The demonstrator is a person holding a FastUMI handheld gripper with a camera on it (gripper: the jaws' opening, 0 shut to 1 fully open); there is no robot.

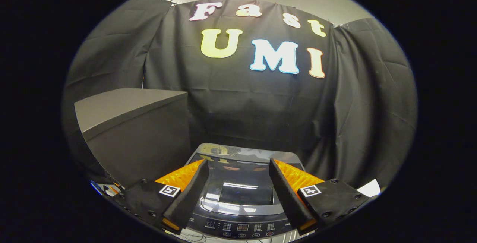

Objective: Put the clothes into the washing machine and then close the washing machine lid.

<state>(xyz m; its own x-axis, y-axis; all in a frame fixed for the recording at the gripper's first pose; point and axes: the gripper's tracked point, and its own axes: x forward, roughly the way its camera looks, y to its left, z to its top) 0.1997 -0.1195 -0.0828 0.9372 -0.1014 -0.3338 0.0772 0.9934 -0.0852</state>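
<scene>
A washing machine [242, 151] stands below and just ahead of my fingers, seen from above. Its glossy dark lid [238, 191] lies flat and closed over the tub, reflecting the lights. The control panel [242, 228] with small buttons runs along the near edge, between my fingers. My gripper [238, 163] hovers over the lid, open, with a wide gap and nothing held between the fingers. No clothes are visible.
A dark grey box-shaped cabinet [134, 131] stands to the left of the machine, taller than it. Black cloth walls close the space behind and to the right. A white object [370, 189] peeks out beyond the right finger.
</scene>
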